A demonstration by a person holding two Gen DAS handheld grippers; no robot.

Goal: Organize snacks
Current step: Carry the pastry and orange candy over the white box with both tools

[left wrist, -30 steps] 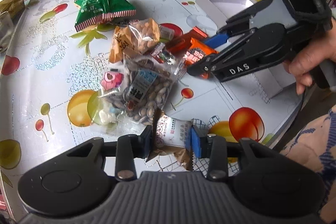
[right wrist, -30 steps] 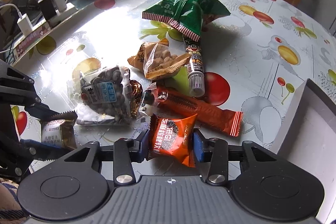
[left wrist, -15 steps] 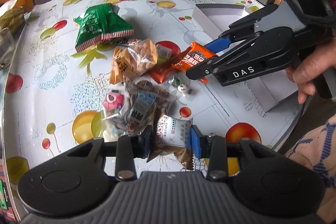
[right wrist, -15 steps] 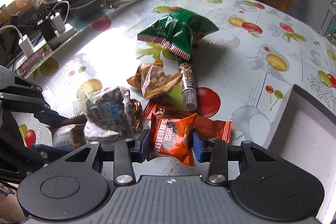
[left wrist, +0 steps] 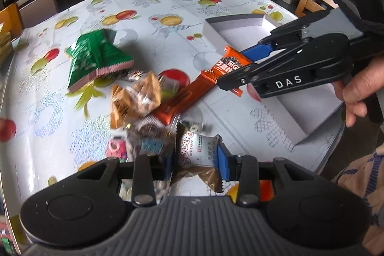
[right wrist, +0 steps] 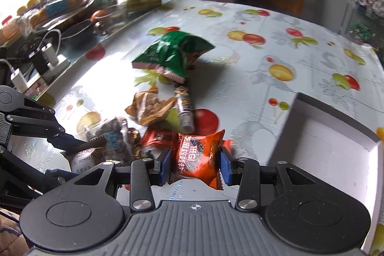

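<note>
now both grippers [left wrist: 195,157] [right wrist: 195,161] higher, pkts [left wrist: 196,155] [right wrist: 198,156] lifted off table [left wrist: 168,8].

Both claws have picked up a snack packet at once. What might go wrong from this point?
Each grip looks slight. The left gripper holds the brown-and-white packet by its sides, and the right gripper pinches the orange packet the same way; slick wrappers might slip out. The white box sits to one side, so both grippers heading there together may bump. A packet dropped short might land back on the table's snack pile.
</note>
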